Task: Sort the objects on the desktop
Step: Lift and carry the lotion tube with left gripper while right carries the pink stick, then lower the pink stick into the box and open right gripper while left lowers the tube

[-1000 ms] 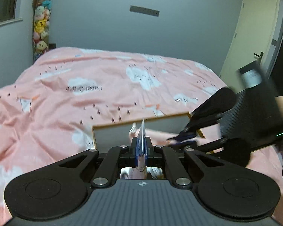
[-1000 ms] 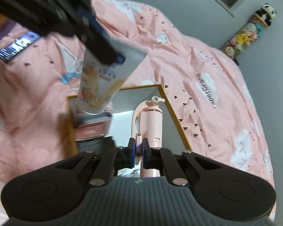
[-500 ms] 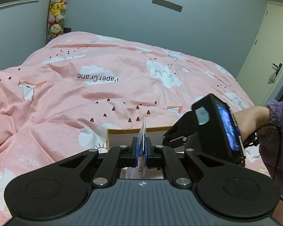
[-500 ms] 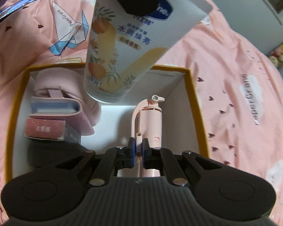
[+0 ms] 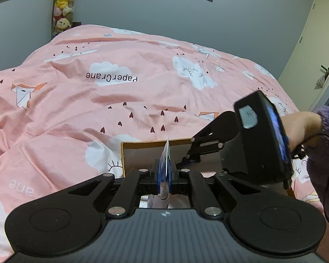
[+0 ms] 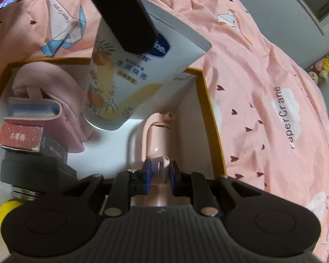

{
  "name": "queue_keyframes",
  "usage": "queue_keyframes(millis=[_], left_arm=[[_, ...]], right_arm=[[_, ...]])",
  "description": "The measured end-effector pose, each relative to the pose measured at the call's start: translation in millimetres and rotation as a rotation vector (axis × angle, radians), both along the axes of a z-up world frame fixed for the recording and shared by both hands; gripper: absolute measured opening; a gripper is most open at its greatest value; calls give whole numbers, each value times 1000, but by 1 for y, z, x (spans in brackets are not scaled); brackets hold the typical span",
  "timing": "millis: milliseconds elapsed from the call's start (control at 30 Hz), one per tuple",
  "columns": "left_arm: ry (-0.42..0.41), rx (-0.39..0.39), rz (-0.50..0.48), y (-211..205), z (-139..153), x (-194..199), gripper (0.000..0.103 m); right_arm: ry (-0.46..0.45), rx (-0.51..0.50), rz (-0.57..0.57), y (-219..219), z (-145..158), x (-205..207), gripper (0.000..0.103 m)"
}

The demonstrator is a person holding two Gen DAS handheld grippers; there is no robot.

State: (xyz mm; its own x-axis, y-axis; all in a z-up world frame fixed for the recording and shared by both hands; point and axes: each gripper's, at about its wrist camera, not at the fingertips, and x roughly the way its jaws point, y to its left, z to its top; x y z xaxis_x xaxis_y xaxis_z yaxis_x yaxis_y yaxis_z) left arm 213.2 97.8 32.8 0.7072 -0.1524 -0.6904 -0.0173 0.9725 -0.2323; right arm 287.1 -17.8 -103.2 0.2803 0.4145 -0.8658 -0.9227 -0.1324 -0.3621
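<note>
A white tube (image 6: 120,76) printed with orange fruit hangs cap-down over an open white box with a gold rim (image 6: 210,109). My left gripper (image 5: 164,168) is shut on the tube's flat crimped end (image 5: 166,153); one of its black fingers (image 6: 129,22) shows in the right wrist view. A pink stick-shaped gadget (image 6: 158,135) lies along the box's right side. My right gripper (image 6: 160,171) straddles its near end with jaws opening, and the pads stand just off its small tab. In the left wrist view the right gripper (image 5: 184,161) reaches down into the box (image 5: 142,142).
The box's left half holds a pink pouch (image 6: 54,83), a pink case (image 6: 37,111), a small red carton (image 6: 19,138) and a dark grey block (image 6: 33,171). The box rests on a pink quilt (image 5: 98,109). A hand in a purple sleeve (image 5: 302,127) holds the right gripper.
Both grippers have come down over the box, and the tube now hangs lower inside its rim. The right jaws, shut on the pink gadget's tab before, have parted slightly.
</note>
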Motion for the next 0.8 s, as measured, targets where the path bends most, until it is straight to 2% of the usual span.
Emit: queue_keyframes(millis=[100, 267, 367, 467, 600, 667, 800], left_arm=[[6, 8, 1, -3, -1, 2, 6], [2, 9, -12, -8, 0, 4, 6], [-8, 3, -45, -15, 5, 4, 6], [10, 8, -76, -23, 1, 5, 6], [43, 77, -156, -38, -11, 6, 6], [71, 95, -183, -41, -18, 9, 6], [148, 73, -162, -37, -32, 13, 6]], right_arm=[[-32, 6, -31, -9, -1, -1, 19], [-13, 40, -113, -24, 9, 2, 20], [32, 140, -218, -36, 27, 5, 24], [31, 206, -388, -55, 37, -2, 25], [96, 304, -532, -90, 44, -18, 25], [123, 346, -579, -103, 46, -27, 25], [158, 413, -634, -116, 45, -47, 25]])
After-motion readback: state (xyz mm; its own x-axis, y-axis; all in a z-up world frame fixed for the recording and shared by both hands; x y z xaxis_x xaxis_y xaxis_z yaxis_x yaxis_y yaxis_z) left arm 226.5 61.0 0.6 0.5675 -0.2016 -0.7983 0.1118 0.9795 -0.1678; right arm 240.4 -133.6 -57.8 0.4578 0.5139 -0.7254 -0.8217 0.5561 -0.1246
